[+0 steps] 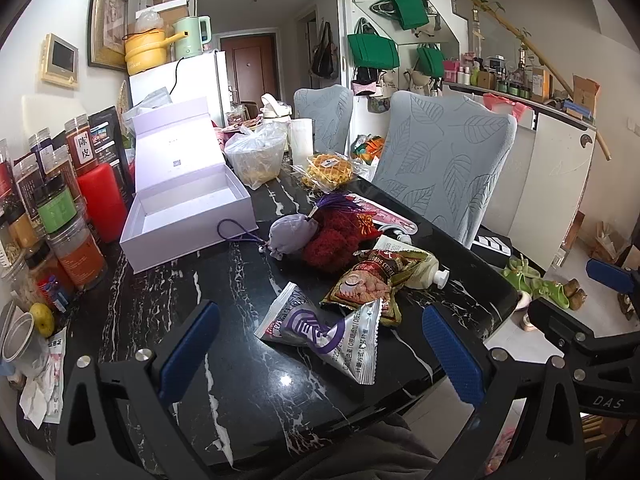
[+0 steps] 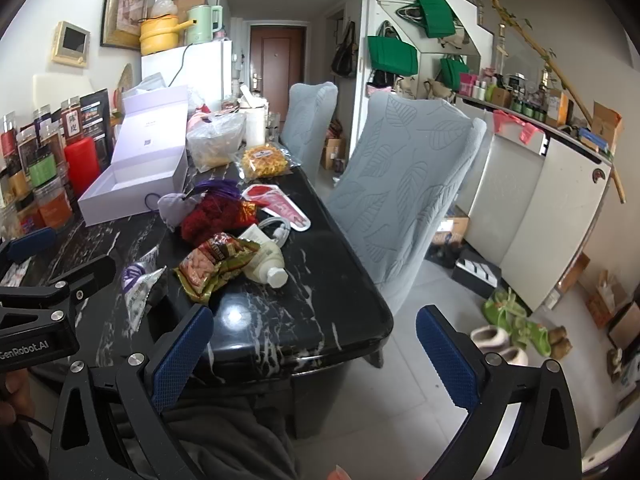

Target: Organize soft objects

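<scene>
On the black marble table (image 1: 224, 300) lies a heap of soft things: a silver and purple snack packet (image 1: 324, 332) nearest me, a red and gold nut bag (image 1: 368, 284), a lavender pouch (image 1: 290, 236) and a red fuzzy item (image 1: 334, 242). An open white box (image 1: 188, 216) stands behind them at the left. My left gripper (image 1: 320, 344) is open, hovering low in front of the silver packet, holding nothing. My right gripper (image 2: 316, 348) is open over the table's near right corner, empty. The same nut bag (image 2: 212, 268) and silver packet (image 2: 140, 284) show left of it.
Jars and a red canister (image 1: 102, 204) crowd the table's left edge. A squeeze bottle (image 2: 268, 260), a white cable (image 2: 276, 228), a waffle pack (image 1: 328, 168) and a plastic bag of food (image 1: 256, 156) lie further back. Two grey chairs (image 2: 400, 184) stand on the right; shoes (image 2: 516, 320) litter the floor.
</scene>
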`<state>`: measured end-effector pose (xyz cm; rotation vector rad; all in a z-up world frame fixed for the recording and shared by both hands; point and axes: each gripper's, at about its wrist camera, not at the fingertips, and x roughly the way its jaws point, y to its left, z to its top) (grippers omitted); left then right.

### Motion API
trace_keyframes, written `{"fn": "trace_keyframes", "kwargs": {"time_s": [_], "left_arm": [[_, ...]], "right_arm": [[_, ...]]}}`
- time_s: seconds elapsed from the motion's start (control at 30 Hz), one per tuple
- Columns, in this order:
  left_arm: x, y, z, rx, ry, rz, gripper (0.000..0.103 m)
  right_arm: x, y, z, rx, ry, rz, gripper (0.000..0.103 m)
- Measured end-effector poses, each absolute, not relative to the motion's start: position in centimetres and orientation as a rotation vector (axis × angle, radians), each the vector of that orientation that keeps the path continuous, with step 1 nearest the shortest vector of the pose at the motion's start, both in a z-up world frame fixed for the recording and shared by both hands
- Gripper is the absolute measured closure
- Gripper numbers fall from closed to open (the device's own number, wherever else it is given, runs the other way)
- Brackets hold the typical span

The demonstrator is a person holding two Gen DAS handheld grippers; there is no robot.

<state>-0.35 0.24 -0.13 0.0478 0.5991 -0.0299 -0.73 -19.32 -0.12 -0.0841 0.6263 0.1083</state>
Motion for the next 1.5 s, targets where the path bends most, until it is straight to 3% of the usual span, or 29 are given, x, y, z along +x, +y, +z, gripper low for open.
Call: {"fn": "trace_keyframes", "kwargs": {"time_s": [1.5], "left_arm": [[-0.55,0.36,-0.33,0.045,0.608,-0.024,0.000]], "right_arm": [[-0.68,-19.09,-0.21,-0.084,0.629,0.111,0.000]]}}
